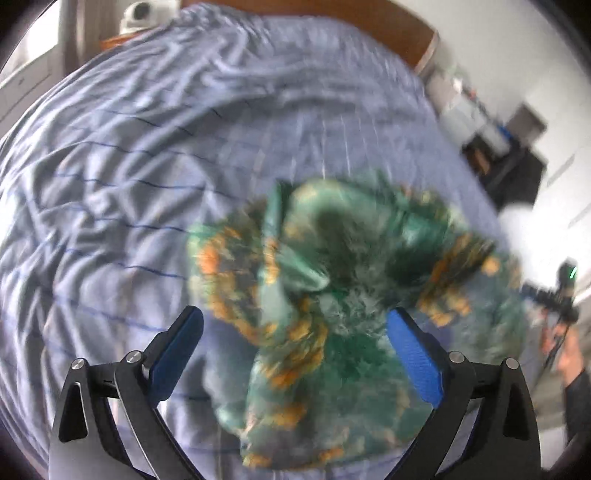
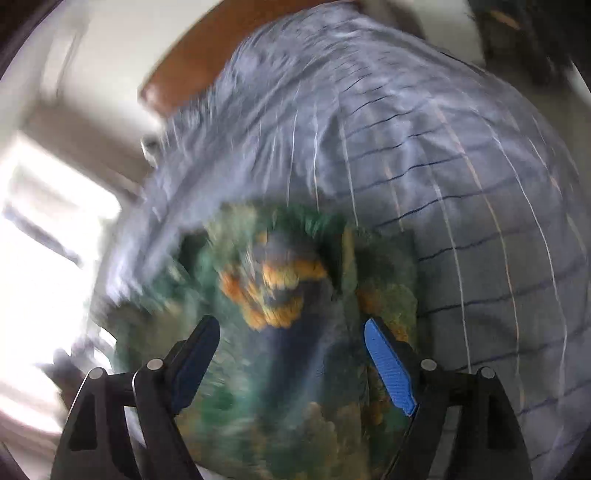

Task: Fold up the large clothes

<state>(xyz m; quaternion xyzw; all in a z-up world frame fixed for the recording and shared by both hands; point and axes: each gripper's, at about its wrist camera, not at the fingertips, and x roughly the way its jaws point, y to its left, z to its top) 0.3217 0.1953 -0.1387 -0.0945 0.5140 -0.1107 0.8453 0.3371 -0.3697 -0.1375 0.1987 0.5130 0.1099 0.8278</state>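
Observation:
A green garment with orange and dark print [image 1: 332,295] lies crumpled in a heap on the blue checked bedsheet [image 1: 129,166]. My left gripper [image 1: 295,314] is open and empty above the heap's near side. In the right wrist view the same garment [image 2: 288,332] lies below my right gripper [image 2: 291,325], which is open and empty. Both views are blurred by motion. The right gripper and the hand that holds it [image 1: 561,306] show at the right edge of the left wrist view.
The wrinkled bedsheet [image 2: 461,184] covers the bed. A wooden headboard [image 1: 406,26] is at the far end. A dark shelf with clutter [image 1: 506,147] stands to the right of the bed. A bright window [image 2: 44,258] is at the left in the right wrist view.

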